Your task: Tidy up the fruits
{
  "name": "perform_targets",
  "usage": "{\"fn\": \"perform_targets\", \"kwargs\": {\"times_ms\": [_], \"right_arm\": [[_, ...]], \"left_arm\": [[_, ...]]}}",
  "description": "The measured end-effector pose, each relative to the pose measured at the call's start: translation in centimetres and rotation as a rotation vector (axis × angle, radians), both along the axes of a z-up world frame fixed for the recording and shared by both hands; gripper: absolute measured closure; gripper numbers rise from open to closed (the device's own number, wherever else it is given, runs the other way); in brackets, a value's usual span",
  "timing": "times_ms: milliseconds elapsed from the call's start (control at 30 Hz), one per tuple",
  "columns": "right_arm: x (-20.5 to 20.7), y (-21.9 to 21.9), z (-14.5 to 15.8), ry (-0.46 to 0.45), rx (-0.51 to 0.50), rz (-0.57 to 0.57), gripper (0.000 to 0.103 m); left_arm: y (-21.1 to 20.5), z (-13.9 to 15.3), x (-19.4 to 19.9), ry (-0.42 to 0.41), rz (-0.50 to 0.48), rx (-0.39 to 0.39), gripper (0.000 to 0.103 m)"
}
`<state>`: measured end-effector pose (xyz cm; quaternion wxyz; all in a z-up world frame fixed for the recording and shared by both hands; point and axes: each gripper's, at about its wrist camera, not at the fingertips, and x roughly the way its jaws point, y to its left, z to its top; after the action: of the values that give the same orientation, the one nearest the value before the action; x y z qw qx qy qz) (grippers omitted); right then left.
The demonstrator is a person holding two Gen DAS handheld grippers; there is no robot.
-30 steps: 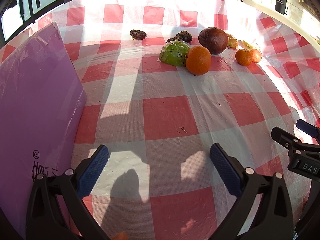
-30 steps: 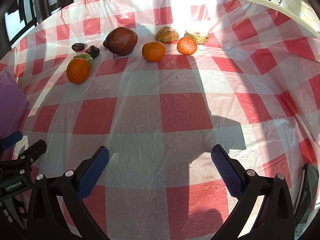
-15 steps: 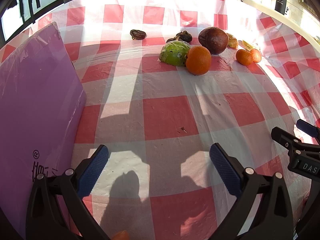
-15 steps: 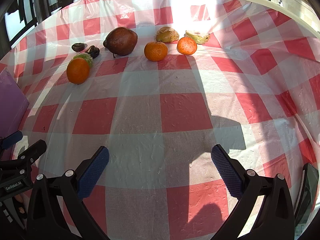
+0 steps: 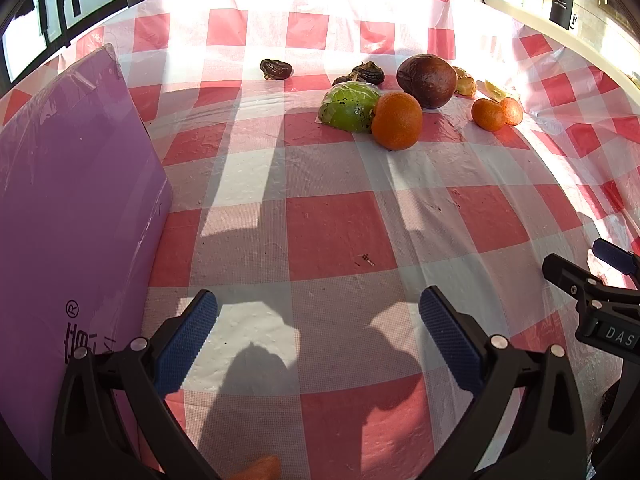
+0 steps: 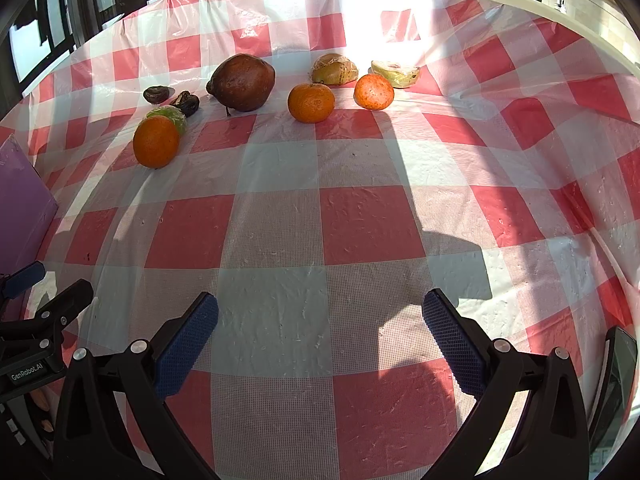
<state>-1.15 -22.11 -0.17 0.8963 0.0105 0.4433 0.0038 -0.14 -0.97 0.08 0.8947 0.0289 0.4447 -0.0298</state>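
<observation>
Bare tabletop (image 6: 320,208) fills the frame's middle and bottom; fruits (image 6: 311,103) line the top, a purple board (image 5: 76,216) blocks the left.

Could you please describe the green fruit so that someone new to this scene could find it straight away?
On the red-and-white checked tablecloth, look to the far row of fruit and find the large dark brown fruit. Left of it, behind the nearest orange, sits the green fruit, the only green one, in clear wrap.

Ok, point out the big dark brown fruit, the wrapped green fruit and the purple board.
big dark brown fruit (image 6: 243,82), right wrist view, middle
wrapped green fruit (image 5: 348,106), left wrist view, top
purple board (image 5: 72,216), left wrist view, flat face
</observation>
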Motion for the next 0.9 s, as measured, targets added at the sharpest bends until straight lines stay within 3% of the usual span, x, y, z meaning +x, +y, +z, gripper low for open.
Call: {"fn": "perform_targets", "kwargs": {"times_ms": [600,667,767,900], "right_arm": [[0.5,0.0,0.1,0.028,-0.002,0.017,0.004],[1.1,-0.2,0.3,0.042,0.011,0.027,0.004],[2.5,-1.0,0.5,0.023,0.106,0.045,0.004],[5.7,-1.5,0.5,0.010,0.120,0.050,0.004]], "left_arm": [[-0.2,0.0,0.4,0.003,0.011,-0.003,0.001],[-0.3,0.1,1.0,0.006,0.015,-0.007,0.001],[-1.0,0.1,2.8,0.010,0.008,-0.008,0.001],[-2.6,0.2,5.9,0.015,0.001,-0.008,0.001]]}}
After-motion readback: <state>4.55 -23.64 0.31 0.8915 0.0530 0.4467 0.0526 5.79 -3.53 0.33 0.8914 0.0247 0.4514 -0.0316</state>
